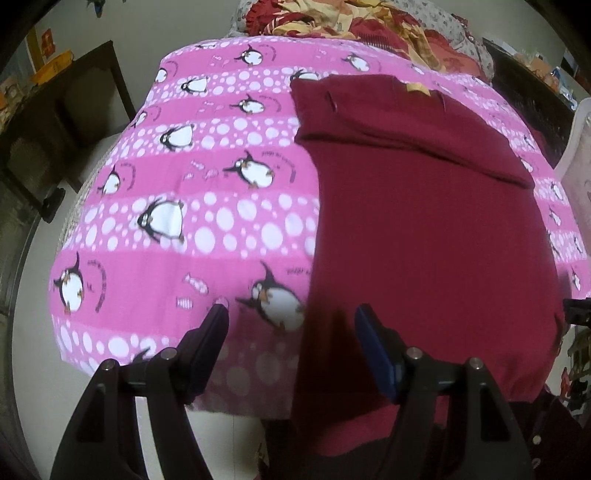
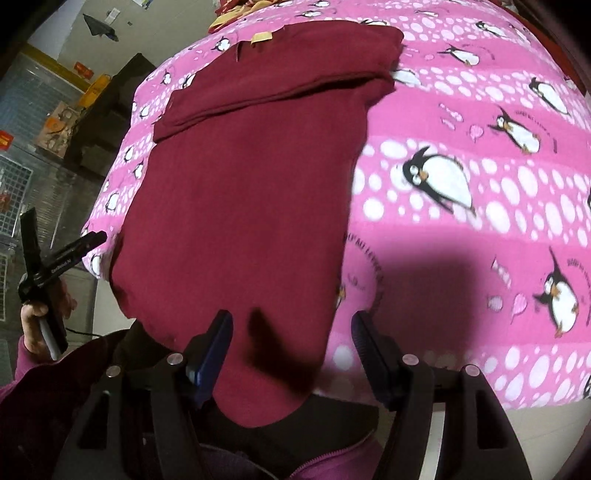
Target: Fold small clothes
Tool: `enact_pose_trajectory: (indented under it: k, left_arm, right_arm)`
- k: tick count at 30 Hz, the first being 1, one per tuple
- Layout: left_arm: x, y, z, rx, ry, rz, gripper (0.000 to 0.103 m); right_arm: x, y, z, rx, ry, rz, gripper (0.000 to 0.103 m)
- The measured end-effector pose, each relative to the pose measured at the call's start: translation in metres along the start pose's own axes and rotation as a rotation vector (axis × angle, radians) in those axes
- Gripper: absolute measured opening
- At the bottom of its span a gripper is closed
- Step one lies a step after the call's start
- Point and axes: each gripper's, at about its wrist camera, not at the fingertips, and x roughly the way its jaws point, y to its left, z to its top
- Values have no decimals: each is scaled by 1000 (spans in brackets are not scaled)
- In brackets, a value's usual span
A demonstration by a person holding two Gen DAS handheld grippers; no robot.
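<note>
A maroon garment (image 1: 424,229) lies flat on a pink penguin-print sheet (image 1: 207,177). Its far end is folded back over itself, with a yellow tag (image 1: 415,88) showing there. Its near hem hangs over the sheet's front edge. My left gripper (image 1: 291,312) is open above the garment's near left edge, with nothing between its fingers. In the right wrist view, the garment (image 2: 240,192) fills the middle. My right gripper (image 2: 292,317) is open over the near right edge and grips nothing. The left gripper (image 2: 64,225) shows at the left, held by a hand (image 2: 33,325).
A heap of red and yellow cloth (image 1: 332,18) lies at the sheet's far end. Dark furniture (image 1: 74,110) stands to the left and a white plastic piece (image 1: 576,147) to the right. The person's purple sleeve (image 2: 22,373) is near the front edge.
</note>
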Motion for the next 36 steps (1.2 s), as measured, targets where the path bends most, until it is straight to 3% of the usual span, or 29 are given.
enact_pose_trajectory:
  k: [20, 29, 36]
  left_arm:
    - [2, 0, -16, -13, 28, -19, 70]
    - [-6, 10, -49, 62, 79, -81, 70]
    - [6, 14, -69, 49, 126, -145, 70]
  right_arm:
    - [10, 11, -6, -31, 12, -38, 82]
    - [17, 10, -32, -55, 87, -8, 82]
    - [36, 3, -53, -25, 162, 38, 82]
